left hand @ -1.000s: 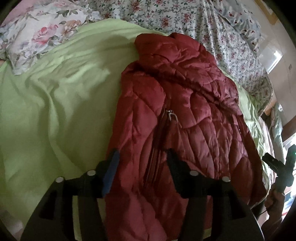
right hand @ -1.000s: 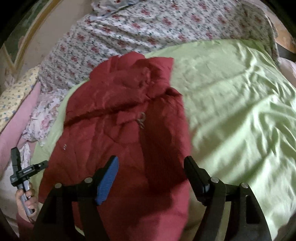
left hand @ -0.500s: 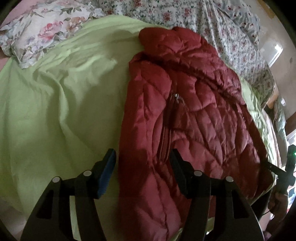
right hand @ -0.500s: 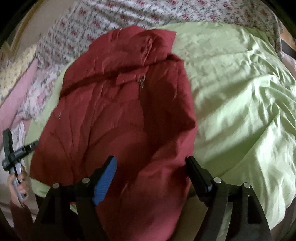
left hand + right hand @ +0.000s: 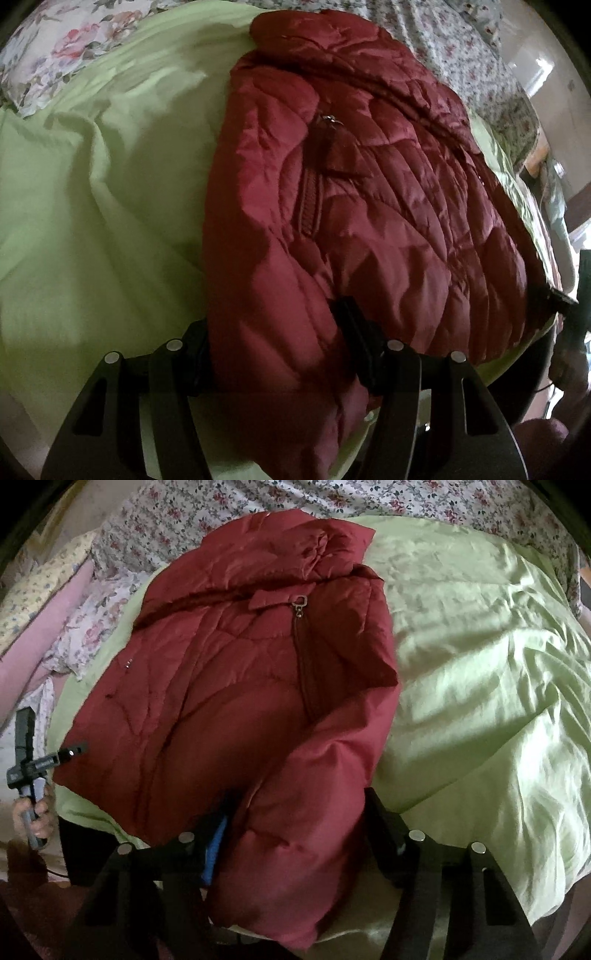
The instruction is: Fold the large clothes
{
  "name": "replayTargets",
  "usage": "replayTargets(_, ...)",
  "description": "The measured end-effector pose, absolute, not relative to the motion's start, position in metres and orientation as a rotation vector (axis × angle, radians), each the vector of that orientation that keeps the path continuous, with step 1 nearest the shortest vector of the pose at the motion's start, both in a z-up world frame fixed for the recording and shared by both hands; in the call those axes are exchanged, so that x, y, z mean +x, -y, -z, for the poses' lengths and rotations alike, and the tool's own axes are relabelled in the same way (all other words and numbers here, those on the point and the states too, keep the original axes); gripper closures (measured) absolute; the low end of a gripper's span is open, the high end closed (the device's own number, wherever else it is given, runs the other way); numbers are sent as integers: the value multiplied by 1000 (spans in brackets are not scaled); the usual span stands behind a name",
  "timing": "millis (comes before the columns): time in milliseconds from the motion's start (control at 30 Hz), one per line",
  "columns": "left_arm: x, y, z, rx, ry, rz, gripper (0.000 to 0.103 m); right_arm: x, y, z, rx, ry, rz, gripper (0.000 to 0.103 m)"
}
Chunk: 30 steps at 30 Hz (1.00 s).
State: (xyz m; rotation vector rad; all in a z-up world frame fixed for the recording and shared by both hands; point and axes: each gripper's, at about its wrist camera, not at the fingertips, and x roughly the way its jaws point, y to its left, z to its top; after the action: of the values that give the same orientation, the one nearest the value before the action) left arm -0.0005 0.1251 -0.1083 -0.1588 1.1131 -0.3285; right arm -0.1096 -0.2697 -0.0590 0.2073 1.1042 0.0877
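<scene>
A dark red quilted jacket [image 5: 369, 206] lies on a light green bedsheet [image 5: 110, 206], zipper up, collar at the far end. My left gripper [image 5: 277, 332] is wide open with its jaws on either side of the jacket's near hem, which bulges between them. In the right wrist view the same jacket [image 5: 229, 686] lies on the sheet [image 5: 480, 664]. My right gripper [image 5: 299, 823] is wide open and straddles a near fold of the jacket. Each fingertip is partly hidden by the fabric.
Floral bedding [image 5: 369, 498] runs along the far side of the bed, and a floral pillow [image 5: 62, 48] lies at the far left. The person's other hand with its gripper handle [image 5: 29, 768] shows at the left edge of the right wrist view.
Both grippers have moved down and forward onto the jacket's near edge. The fabric now sits between the open jaws of each and covers part of the fingers.
</scene>
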Motion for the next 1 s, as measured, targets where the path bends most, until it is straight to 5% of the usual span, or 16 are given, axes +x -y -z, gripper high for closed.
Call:
replayTargets(133,-3,-118,108,-148,-1114,359,44,-110,267,59,206,-1091,-115,41)
replayTargets(233,-6,-111,106,-136,-1107,400,69,-111,268,57,250,-1067,-148,56)
replayTargets(367,-9,-113,102,-158,-1080,399,84,-113,270,54,281,-1038,-173,66)
replayTargets(1000,-1,-130,11,-333,-794,505,88,-117,309,10,554,-714,-313,78)
